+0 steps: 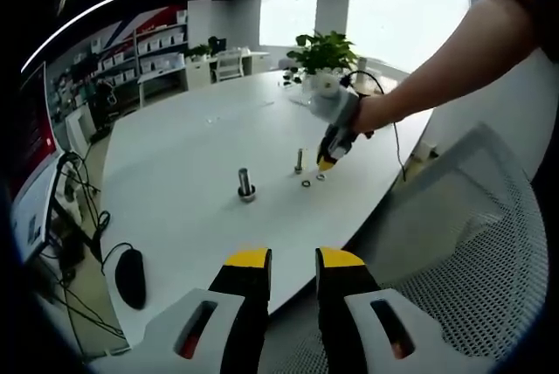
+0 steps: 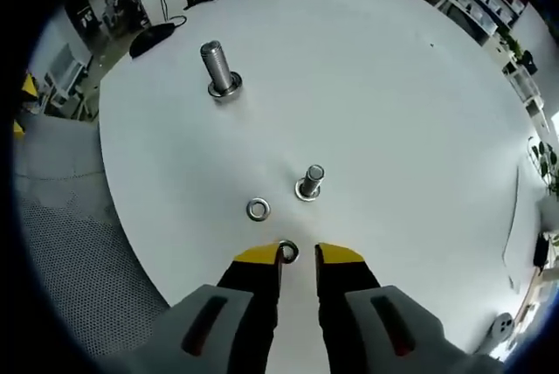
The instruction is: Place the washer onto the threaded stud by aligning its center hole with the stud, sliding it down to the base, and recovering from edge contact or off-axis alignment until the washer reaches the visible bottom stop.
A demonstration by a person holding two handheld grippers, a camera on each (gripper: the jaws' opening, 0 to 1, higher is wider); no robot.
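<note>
Two threaded studs stand upright on the white table (image 2: 393, 86): a thick one (image 2: 218, 66) with a ring at its base, and a thinner one (image 2: 310, 180). One loose washer (image 2: 258, 210) lies flat to the left of the thin stud. A second washer (image 2: 288, 252) lies at the tip of my right gripper's (image 2: 298, 256) left finger; the jaws stand slightly apart and do not clamp it. In the left gripper view, a person's hand holds the right gripper (image 1: 325, 164) low over the two washers (image 1: 306, 183) beside the thin stud (image 1: 299, 161). My left gripper (image 1: 293, 260) hovers off the table's near edge, open and holding nothing.
A black mouse (image 1: 131, 276) lies near the table's left edge. A white mesh chair (image 1: 489, 243) stands at the right. A potted plant (image 1: 325, 55) sits at the far end, with cables beside it. Shelves and a monitor (image 1: 35, 182) line the left side.
</note>
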